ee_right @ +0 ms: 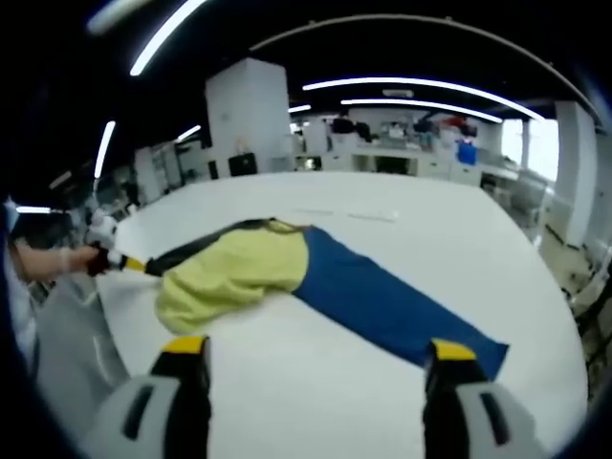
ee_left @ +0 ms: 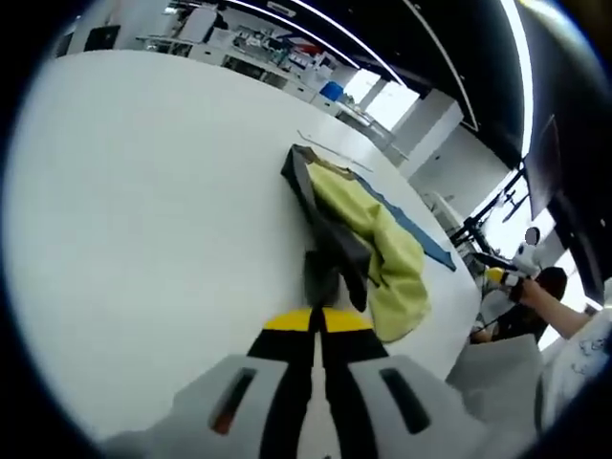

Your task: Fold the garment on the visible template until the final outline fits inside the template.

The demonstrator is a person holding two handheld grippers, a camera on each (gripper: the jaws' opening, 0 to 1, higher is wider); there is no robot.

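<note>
Left gripper has its jaws pinched tight on the dark edge of the garment, which lies bunched in yellow and grey folds near the edge of the white desk. Over in the right gripper view, the right gripper hovers with jaws spread wide, clear of the cloth, above the blue template that stretches out flat from under the garment.

Long ceiling strip lights and bright windows wash the white table evenly, with soft shadows, mild blur and strong fisheye bending at the edges.
</note>
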